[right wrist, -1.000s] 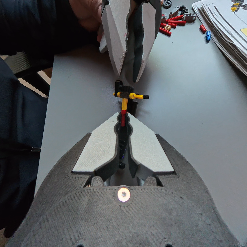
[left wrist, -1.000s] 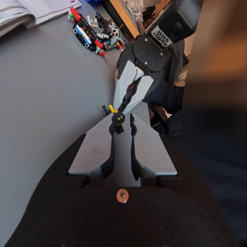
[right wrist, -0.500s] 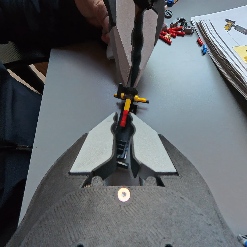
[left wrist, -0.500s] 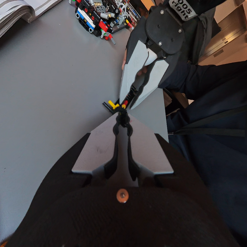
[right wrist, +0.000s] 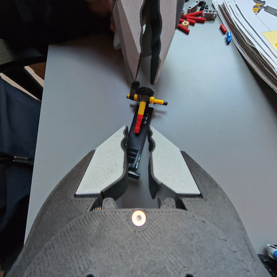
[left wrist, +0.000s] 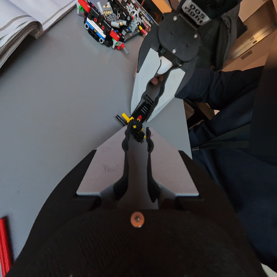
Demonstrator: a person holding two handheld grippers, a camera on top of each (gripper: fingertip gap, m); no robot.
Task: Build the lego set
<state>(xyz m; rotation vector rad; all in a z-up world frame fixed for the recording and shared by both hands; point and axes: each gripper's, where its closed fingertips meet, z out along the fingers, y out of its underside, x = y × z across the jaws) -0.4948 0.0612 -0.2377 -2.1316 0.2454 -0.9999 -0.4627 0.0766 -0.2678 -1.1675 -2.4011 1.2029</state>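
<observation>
A small brick assembly lies on the grey table (left wrist: 52, 104). It has a black plate (right wrist: 137, 139), a black gear (right wrist: 145, 90), a yellow cross axle (right wrist: 157, 100) and a yellow-and-red rod (right wrist: 137, 125). My right gripper (right wrist: 137, 128) is open. The plate lies flat between its fingers, close against the left finger and with a gap on the right. My left gripper (left wrist: 136, 129) is open with the gear (left wrist: 134, 126) at its fingertips, beside the left one. In the right wrist view the left gripper (right wrist: 143, 80) hangs just beyond the gear. In the left wrist view the right gripper (left wrist: 140, 116) straddles the plate (left wrist: 142, 109).
A stack of instruction booklets (right wrist: 254, 30) lies at the right and also shows in the left wrist view (left wrist: 18, 22). Loose red pins (right wrist: 190, 16) and a blue pin (right wrist: 228, 37) lie beyond. A partly built model (left wrist: 107, 25) stands at the back. The table edge and a person's dark sleeve (left wrist: 209, 87) are close by. Across from one pair of fingers to the other is roughly 5 centimeters. The blue pin (right wrist: 228, 37) is about 15 centimeters from my left fingertips.
My right gripper opened from shut on the plate's edge, and the plate turned flat onto the table. My left gripper shut on the gear half a second ago and has opened again.
</observation>
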